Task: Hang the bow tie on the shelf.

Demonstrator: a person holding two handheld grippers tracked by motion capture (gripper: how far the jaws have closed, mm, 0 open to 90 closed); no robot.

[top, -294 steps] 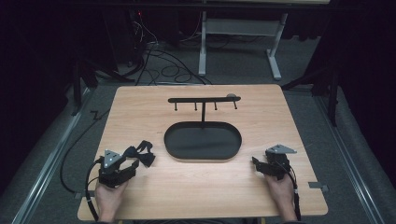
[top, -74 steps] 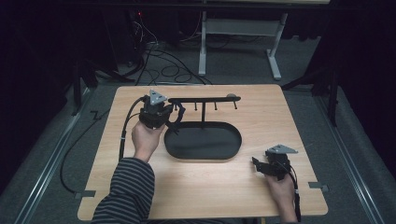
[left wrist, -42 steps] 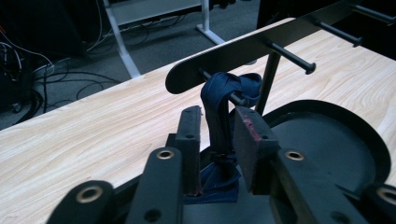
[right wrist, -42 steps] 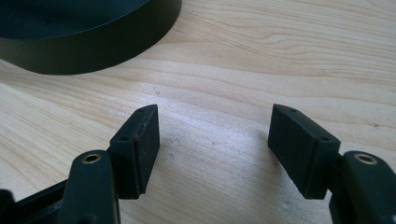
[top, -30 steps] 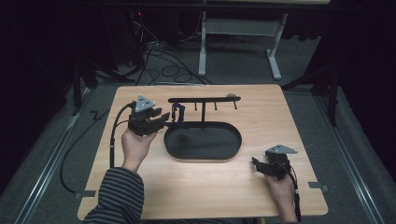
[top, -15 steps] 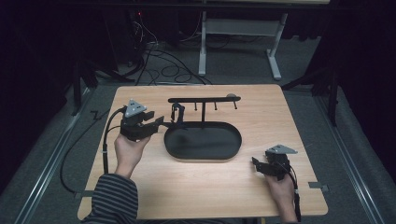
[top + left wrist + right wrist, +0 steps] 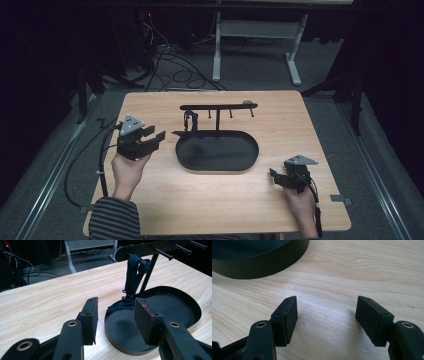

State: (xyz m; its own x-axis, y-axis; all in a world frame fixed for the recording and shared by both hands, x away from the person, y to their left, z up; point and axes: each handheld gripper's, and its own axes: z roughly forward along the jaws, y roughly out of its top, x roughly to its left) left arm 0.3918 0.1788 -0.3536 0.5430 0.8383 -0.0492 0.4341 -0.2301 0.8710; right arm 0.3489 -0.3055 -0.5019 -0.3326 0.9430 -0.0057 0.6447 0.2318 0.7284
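Observation:
A black stand has an oval base tray (image 7: 217,169) and a bar with pegs (image 7: 218,106) on a post. A dark blue strap-like item (image 7: 189,120) hangs from the leftmost peg, its lower end trailing onto the tray's left rim. In the left gripper view the strap (image 7: 132,272) hangs ahead, over the tray (image 7: 125,347). My left gripper (image 7: 156,135) hovers left of the tray. Its jaws have just been opening and are open with nothing between them (image 7: 116,312). My right gripper (image 7: 274,177) rests open on the table, right of the tray (image 7: 262,265), and is empty (image 7: 327,315).
The wooden table (image 7: 225,210) carries just the stand and both grippers. Cables (image 7: 102,160) trail from the left gripper off the table's left edge. Behind the table a white desk frame (image 7: 255,30) and floor cables sit in the dark.
My left gripper has drawn back leftward from the rack's left peg, and its jaws have spread wider. The strap stays on the peg. The right gripper has not moved.

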